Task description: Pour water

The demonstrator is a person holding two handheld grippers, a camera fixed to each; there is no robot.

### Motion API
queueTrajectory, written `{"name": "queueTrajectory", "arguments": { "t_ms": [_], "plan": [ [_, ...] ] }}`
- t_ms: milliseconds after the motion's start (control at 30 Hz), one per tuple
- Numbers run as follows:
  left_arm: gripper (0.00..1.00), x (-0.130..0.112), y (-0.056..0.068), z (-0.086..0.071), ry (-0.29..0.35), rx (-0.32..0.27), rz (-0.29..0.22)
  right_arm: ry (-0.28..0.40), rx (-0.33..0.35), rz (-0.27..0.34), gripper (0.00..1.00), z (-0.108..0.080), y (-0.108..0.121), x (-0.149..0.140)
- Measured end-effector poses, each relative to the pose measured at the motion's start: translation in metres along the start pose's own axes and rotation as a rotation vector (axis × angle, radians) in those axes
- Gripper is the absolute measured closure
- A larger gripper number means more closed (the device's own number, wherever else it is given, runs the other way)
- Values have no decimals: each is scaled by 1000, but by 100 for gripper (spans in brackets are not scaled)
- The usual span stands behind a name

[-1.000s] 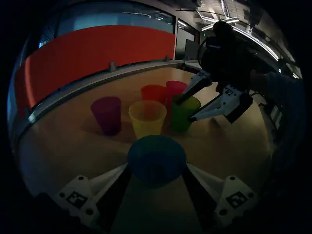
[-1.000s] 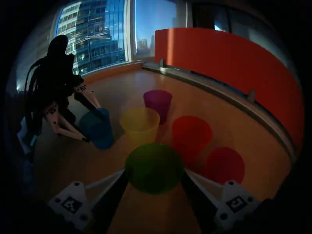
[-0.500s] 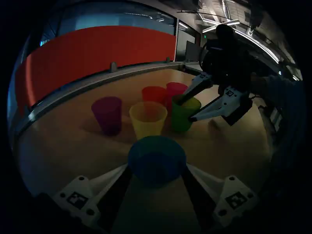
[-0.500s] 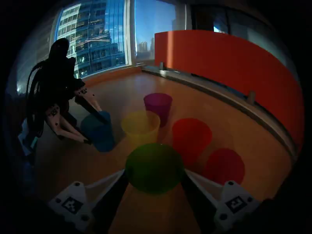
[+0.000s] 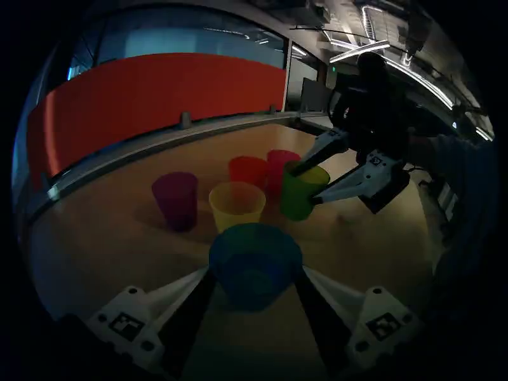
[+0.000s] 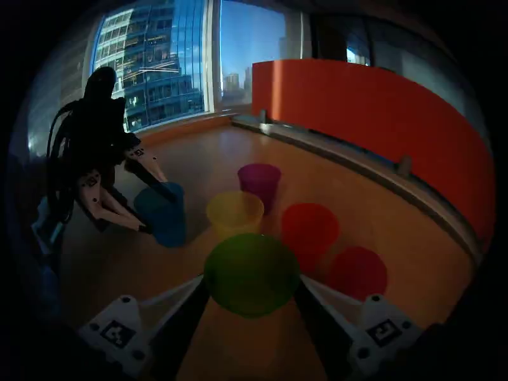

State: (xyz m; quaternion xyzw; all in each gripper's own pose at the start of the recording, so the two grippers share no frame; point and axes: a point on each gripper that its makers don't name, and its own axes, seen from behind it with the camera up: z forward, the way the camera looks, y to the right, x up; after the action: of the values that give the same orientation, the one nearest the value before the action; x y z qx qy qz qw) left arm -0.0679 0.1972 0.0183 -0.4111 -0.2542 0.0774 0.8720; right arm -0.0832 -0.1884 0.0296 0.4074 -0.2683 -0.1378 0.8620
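While the left gripper (image 5: 254, 272) fingers (image 5: 166, 293) pinch the blue cup (image 5: 255, 257), the green cup (image 5: 295, 197), pinched by the right gripper (image 5: 300, 185), sits at its 1 o'clock.

Pale wooden tabletop (image 5: 114, 235) bearing four upright translucent plastic cups in a loose cluster: purple cup (image 5: 174, 200) apart at one end, yellow cup (image 5: 237, 206) near it, red cup (image 5: 247, 171) and pink cup (image 5: 279, 159) just beside each other. Behind, grey metal rail (image 5: 184, 130) below a long orange wall panel (image 5: 159, 89). Large window (image 6: 159, 63) onto glass towers. Ceiling strip lights (image 5: 355, 51) overhead.
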Motion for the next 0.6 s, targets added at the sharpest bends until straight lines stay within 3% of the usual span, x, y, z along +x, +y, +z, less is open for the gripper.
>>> {"name": "queueTrajectory", "arguments": {
  "t_ms": [600],
  "plan": [
    [16,45,8,-26,115,27,46,119,-49,-14,10,-50,-4,37]
  ]
}}
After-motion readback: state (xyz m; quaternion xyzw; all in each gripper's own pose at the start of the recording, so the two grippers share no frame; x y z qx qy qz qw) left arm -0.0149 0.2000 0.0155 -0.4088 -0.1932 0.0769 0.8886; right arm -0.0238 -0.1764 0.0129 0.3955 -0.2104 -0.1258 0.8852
